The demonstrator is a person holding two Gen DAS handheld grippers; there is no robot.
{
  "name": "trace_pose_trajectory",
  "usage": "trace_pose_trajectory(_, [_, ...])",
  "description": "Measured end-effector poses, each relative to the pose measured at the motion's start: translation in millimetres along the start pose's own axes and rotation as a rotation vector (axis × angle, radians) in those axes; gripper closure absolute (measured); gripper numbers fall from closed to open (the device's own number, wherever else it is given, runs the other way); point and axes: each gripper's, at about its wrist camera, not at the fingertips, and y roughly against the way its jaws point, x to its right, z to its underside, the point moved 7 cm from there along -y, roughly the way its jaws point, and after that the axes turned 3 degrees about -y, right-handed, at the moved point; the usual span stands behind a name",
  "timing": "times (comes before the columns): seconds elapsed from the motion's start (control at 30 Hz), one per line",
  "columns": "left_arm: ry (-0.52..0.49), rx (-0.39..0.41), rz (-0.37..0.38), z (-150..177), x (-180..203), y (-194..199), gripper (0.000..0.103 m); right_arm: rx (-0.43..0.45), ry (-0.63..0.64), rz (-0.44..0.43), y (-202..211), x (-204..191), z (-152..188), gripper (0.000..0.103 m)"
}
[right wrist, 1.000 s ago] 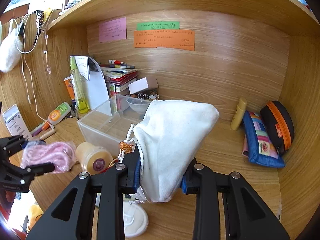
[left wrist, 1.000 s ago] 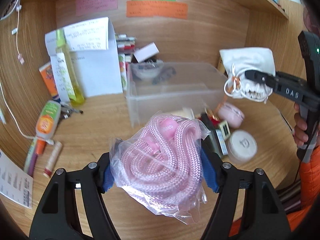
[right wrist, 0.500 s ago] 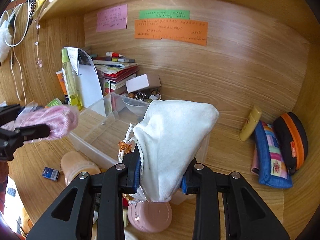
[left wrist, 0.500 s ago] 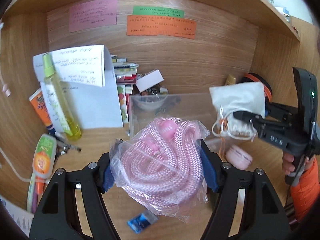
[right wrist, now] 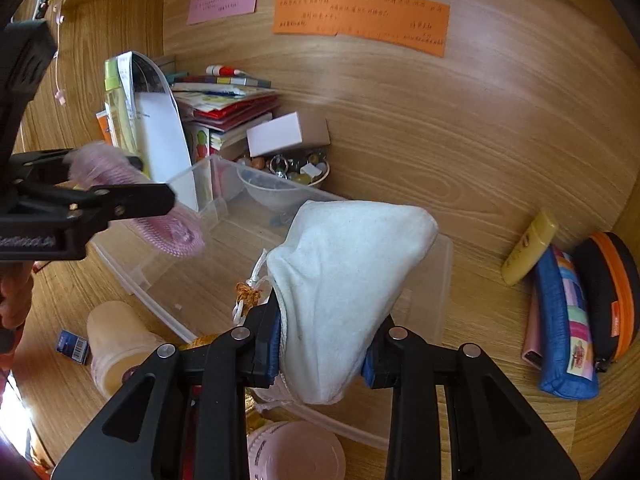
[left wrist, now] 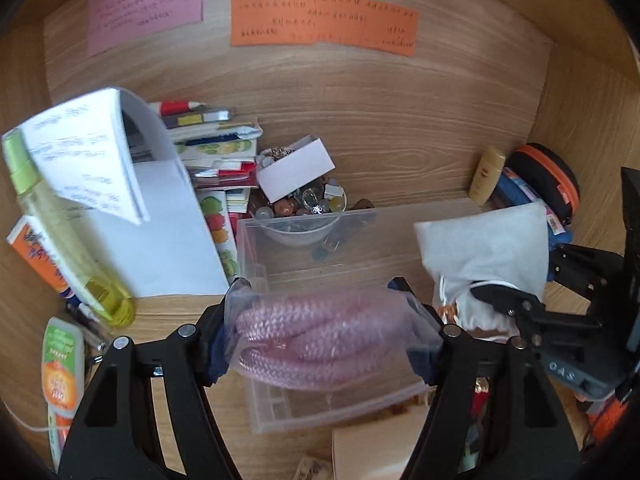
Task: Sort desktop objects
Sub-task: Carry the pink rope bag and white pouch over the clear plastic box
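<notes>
Left gripper (left wrist: 324, 344) is clamping the bagged rope (left wrist: 320, 336) over the bin (left wrist: 280, 416). Right gripper (right wrist: 324, 352) is clamping the pouch (right wrist: 348, 280); only its view is showing a pencil case (right wrist: 568, 320) at 3 o'clock.

Over the last second both grippers have travelled from the front of the desk toward its back wall, so that the left gripper (left wrist: 324, 340), which was holding the bagged pink rope (left wrist: 320, 336) above bare wood short of the clear plastic bin (left wrist: 256, 236), now has it over the bin's front-left corner. The right gripper (right wrist: 322, 344) has carried the white drawstring pouch (right wrist: 344, 280) from well in front of the bin's right end to above its right half, and the two grippers have drawn closer together, near side by side over the bin.
</notes>
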Motion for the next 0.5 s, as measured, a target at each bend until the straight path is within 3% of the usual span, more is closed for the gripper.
trace_pose_trajectory(0.5, [-0.042, -0.051, -0.008, 5, 6, -37, 0.033, -0.07, -0.037, -0.028, -23, 2, 10, 0.074])
